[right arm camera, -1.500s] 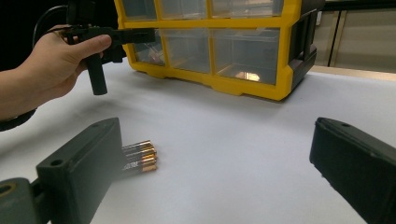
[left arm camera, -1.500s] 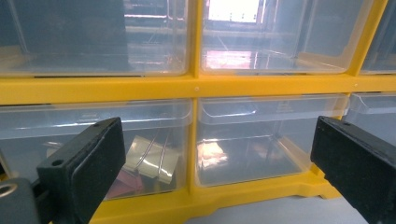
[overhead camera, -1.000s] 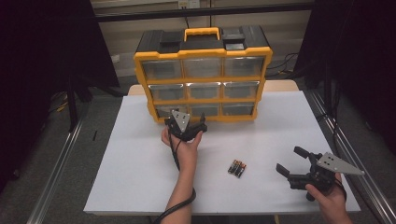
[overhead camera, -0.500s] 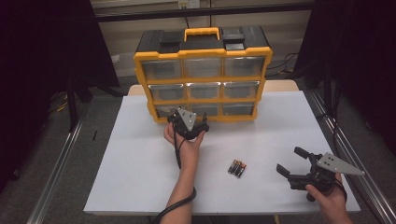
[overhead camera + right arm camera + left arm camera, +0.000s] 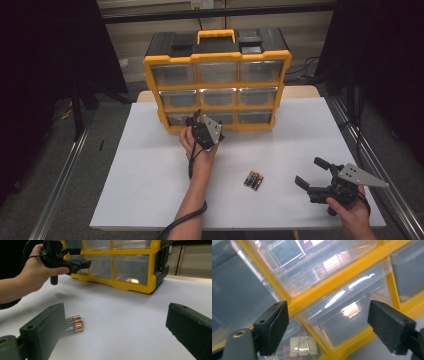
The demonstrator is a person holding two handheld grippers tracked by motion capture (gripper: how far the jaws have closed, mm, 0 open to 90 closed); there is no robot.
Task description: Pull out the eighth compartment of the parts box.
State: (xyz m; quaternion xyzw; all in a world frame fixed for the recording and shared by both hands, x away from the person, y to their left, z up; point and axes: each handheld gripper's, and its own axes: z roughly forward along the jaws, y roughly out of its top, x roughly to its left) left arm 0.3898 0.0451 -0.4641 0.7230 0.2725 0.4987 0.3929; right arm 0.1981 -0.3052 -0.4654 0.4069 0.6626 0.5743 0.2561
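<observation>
A white-topped table stands on grey floor, black curtains hanging on both sides.

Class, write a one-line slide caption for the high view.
Left gripper open at the yellow drawer cabinet; batteries lie beside the open right gripper.

no text, label or number is clear enough to read

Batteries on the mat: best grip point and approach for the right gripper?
Take the batteries across the bundle's short width, at mid-length. They lie flat, side by side, on the white mat, so probably come from above with the right gripper, whose jaws stand open, one jaw down each long side.
</observation>
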